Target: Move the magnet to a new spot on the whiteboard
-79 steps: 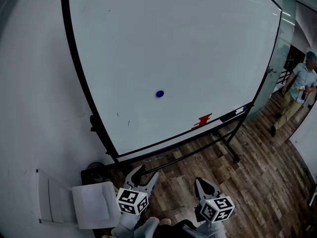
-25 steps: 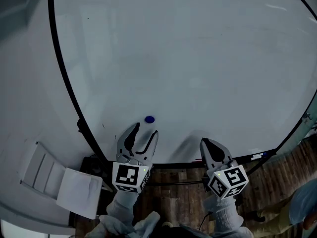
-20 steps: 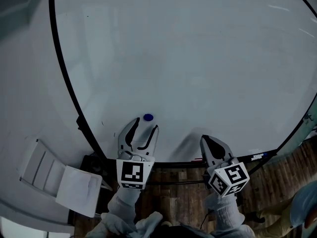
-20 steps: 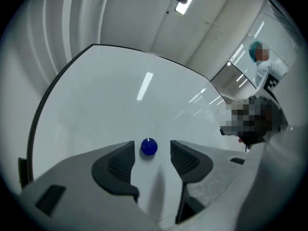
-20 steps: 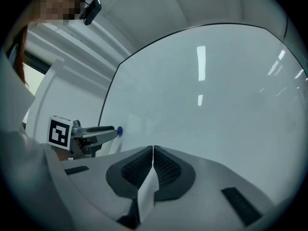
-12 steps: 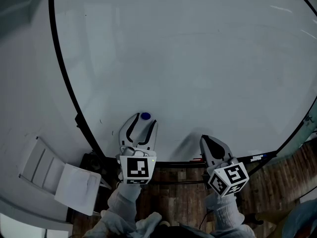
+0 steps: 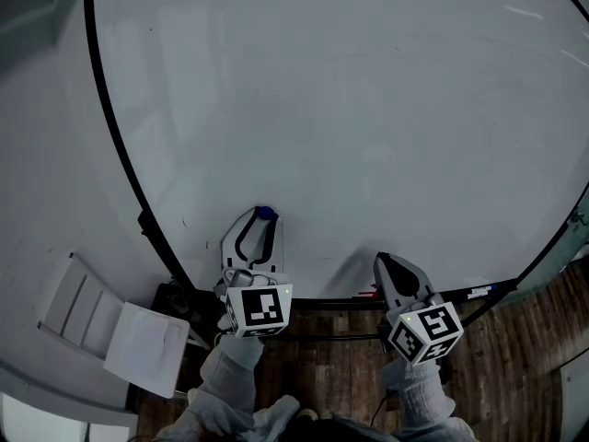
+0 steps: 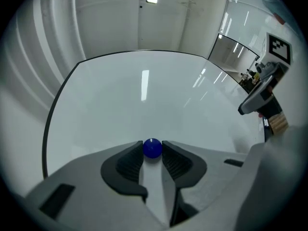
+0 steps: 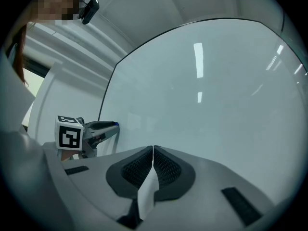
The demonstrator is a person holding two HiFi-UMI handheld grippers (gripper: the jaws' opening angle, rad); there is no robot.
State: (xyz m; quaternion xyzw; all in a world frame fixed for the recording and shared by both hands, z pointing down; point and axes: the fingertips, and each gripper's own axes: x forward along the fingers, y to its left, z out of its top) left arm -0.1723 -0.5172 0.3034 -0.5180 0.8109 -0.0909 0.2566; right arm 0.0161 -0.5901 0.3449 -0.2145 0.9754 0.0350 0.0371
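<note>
Magnet [image 8: 152,148] on whiteboard [image 8: 144,95], pinched by left claw [image 7: 264,219], jaws just closing.

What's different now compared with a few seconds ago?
The left gripper reached forward to the blue magnet on the whiteboard, and its jaws have just been closing; it now pinches the magnet. The right gripper stayed shut and empty near the board's lower edge.

In the head view the whiteboard [image 7: 368,109] runs past the top and right edges; the magnet [image 7: 266,212] sits half hidden between the jaws of the left gripper [image 7: 262,217], which have just been closing
</note>
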